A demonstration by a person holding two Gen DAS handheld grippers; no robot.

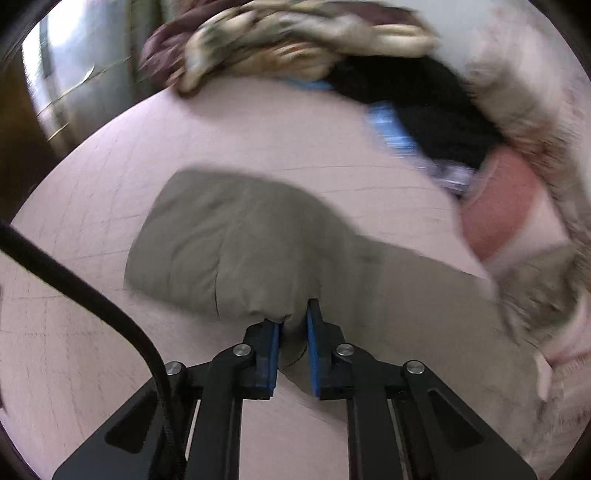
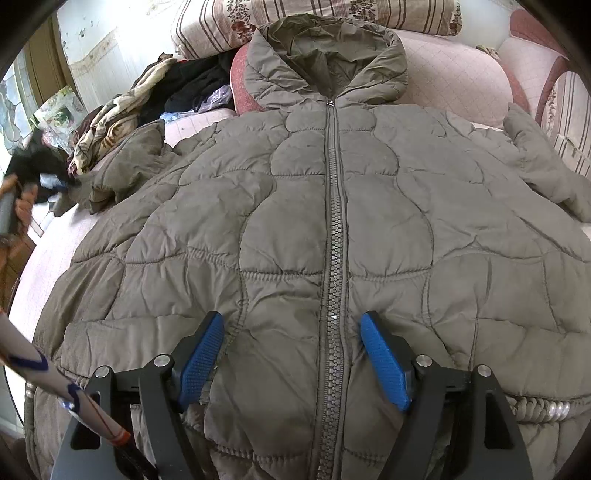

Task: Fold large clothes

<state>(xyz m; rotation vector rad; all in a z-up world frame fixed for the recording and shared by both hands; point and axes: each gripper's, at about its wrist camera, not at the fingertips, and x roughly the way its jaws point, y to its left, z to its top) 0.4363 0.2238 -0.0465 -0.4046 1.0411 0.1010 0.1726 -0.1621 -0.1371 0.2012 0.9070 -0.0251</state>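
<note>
A large olive-grey quilted jacket (image 2: 332, 229) lies front up on the pink bed, zipped, hood toward the pillows. My right gripper (image 2: 293, 321) is open and empty, hovering over the lower zipper (image 2: 334, 295). My left gripper (image 1: 294, 314) is shut on the jacket's sleeve (image 1: 236, 243), pinching a fold of its cuff end above the pink bedsheet (image 1: 258, 129). In the right wrist view the left gripper (image 2: 61, 186) shows blurred at the far left by that sleeve (image 2: 136, 155). The other sleeve (image 2: 543, 166) lies at the right.
A heap of clothes, patterned, black and blue (image 1: 332, 48), lies at the far side of the bed, also in the right wrist view (image 2: 155, 96). Striped pillows (image 2: 295, 18) and a red cushion (image 1: 495, 206) sit by the hood. A cupboard (image 1: 74, 74) stands at left.
</note>
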